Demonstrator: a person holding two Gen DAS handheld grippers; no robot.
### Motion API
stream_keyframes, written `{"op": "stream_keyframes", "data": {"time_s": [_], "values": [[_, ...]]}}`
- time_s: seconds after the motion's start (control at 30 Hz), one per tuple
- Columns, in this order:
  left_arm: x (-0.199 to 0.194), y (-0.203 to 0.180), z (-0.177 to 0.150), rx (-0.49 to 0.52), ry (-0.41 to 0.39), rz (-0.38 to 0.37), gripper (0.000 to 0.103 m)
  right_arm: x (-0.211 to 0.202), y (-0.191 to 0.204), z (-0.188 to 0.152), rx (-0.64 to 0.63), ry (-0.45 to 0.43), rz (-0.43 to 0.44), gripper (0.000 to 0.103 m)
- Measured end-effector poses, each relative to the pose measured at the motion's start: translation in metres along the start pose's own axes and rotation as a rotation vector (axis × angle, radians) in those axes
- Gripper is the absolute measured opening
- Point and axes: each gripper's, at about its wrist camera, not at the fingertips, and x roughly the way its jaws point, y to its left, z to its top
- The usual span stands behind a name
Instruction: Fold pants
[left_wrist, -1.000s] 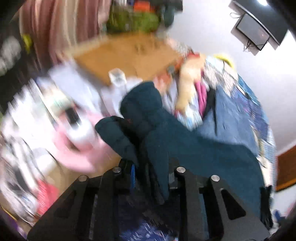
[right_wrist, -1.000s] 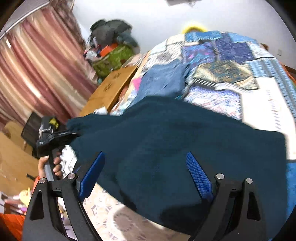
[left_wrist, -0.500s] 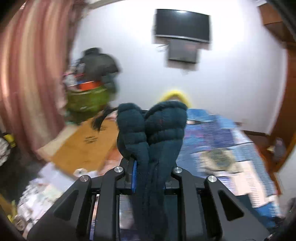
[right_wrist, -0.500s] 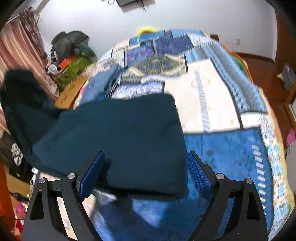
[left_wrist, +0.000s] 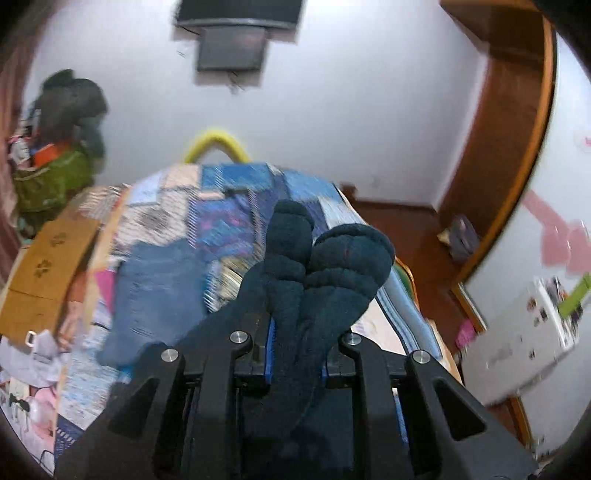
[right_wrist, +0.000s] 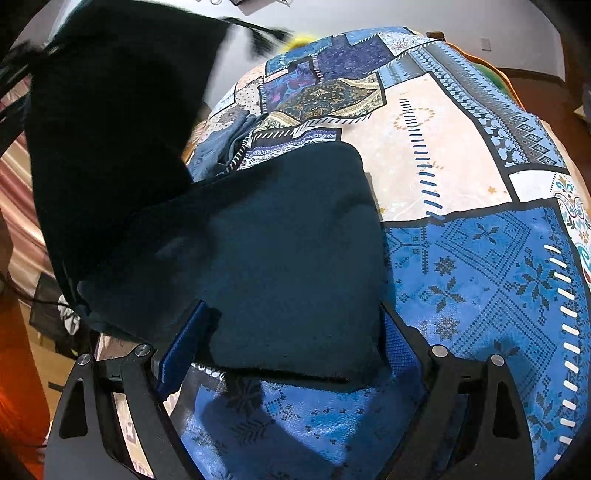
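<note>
Nearest to us, our left gripper (left_wrist: 295, 354) is clamped on a bunched end of the pants (left_wrist: 317, 273), the thick teal cloth bulging out in two rolls past the jaws and lifted clear of the bed (left_wrist: 221, 221). Our right gripper (right_wrist: 291, 343) stands wide open with nothing held, its blue pads either side of the near edge of the part of the pants (right_wrist: 280, 258) that lies flat on the quilt (right_wrist: 480, 266). That flat part sits toward the bed's left edge; the raised part hangs as a dark sheet at the upper left of the right view, rising from the flat part's left side. We judge the step in hand to be carrying the lifted end over onto the flat half. To do it well we keep the left grip firm, bring the end across low and level so that the crease runs straight, and aim its edge at the flat half's far and right edges. The open right gripper can press the near edge down so the base does not drag. We let go only once the layers lie square. Farther off a pair of jeans (left_wrist: 159, 280) lies on the bed's left side; we keep the fold clear of it.
</note>
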Motion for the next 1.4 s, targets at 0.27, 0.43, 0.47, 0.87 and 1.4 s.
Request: {"op": "stream_keyframes", "data": {"time_s": [0.27, 0.43, 0.47, 0.87, 1.4], "values": [[0.036, -0.058, -0.048, 0.165, 0.183, -0.053, 0.017, 0.002, 0.000, 0.000, -0.002, 0.000, 0.000, 0.088], [0.041, -0.072, -0.072, 0.236, 0.283, -0.075, 0.018, -0.003, -0.001, -0.003, 0.001, -0.002, -0.002, 0.088], [0.040, -0.074, -0.074, 0.252, 0.288, -0.071, 0.020, -0.005, 0.000, -0.004, 0.003, -0.004, -0.003, 0.088], [-0.021, -0.070, -0.068, 0.286, 0.192, -0.154, 0.089, -0.033, 0.001, -0.006, -0.019, -0.046, -0.042, 0.088], [0.060, 0.090, -0.024, 0.206, 0.236, 0.208, 0.103, -0.035, 0.027, -0.015, -0.100, -0.023, -0.077, 0.090]]}}
